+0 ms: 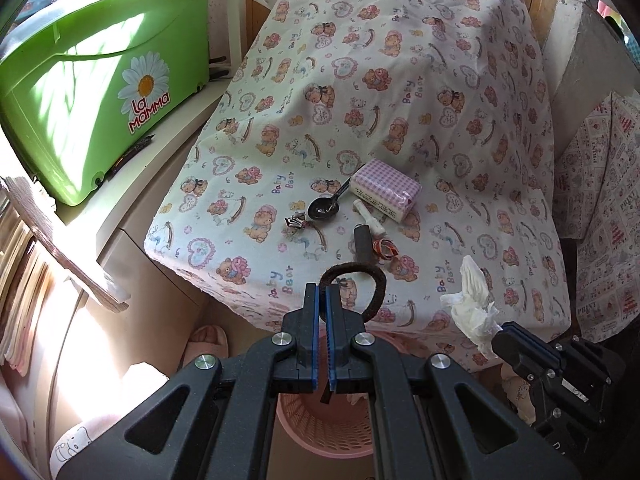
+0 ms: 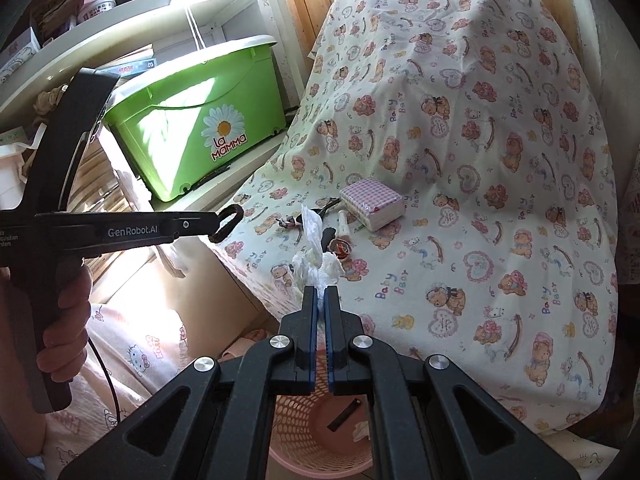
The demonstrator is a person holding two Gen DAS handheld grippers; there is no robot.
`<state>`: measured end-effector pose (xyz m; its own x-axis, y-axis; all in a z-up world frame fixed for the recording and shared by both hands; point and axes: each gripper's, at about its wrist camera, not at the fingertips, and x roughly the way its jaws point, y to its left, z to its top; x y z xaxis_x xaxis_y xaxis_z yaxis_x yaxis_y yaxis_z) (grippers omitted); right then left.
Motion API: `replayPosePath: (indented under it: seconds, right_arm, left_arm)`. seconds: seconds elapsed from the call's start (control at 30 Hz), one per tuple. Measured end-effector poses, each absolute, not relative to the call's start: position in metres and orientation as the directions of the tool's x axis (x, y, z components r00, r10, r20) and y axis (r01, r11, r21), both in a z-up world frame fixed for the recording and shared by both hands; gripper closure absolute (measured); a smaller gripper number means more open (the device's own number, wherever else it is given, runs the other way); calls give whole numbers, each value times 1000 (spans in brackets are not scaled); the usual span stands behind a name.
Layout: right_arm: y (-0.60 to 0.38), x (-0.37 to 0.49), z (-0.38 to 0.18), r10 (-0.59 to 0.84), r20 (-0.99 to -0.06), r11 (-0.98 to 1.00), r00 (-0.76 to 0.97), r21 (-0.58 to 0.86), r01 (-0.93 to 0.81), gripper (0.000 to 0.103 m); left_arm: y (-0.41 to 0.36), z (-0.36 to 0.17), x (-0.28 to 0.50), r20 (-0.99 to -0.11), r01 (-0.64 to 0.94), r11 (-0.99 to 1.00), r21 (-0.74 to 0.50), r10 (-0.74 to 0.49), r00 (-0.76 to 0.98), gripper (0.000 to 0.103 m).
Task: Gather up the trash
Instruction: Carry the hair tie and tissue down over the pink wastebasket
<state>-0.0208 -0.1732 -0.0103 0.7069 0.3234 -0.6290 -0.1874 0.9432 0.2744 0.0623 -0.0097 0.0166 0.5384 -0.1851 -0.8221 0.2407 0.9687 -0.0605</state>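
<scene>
Both grippers hang over the pink basket (image 2: 320, 452) to drop trash: left gripper (image 1: 323, 292) is clenched on a brown hair tie (image 1: 356, 272), right gripper (image 2: 319, 294) pinches a crumpled tissue (image 2: 316, 264).

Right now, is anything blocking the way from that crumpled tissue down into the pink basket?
Nothing visible. The right gripper holds the tissue above the pink basket, whose open mouth lies beneath the grippers; only the gripper's own body partly hides it.

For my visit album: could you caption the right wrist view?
Right gripper shut on crumpled tissue above pink basket; left gripper holds a hair tie.
</scene>
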Motion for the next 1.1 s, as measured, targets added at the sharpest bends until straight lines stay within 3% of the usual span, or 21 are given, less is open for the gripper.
replayPosePath:
  seconds: [0.37, 0.53, 1.1]
  right_arm:
    - [-163, -21, -30, 326, -699, 945, 637, 263, -195, 99]
    - [-158, -17, -43, 345, -733, 939, 586, 278, -204, 99]
    - [-139, -6, -102, 286, -850, 957, 442, 229, -178, 99]
  left_arm:
    - [-18, -20, 59, -883, 261, 964, -59, -172, 436, 101]
    - [-14, -39, 60, -912, 255, 959, -127, -214, 350, 101]
    - [-22, -118, 63, -985, 251, 964, -87, -121, 123, 101]
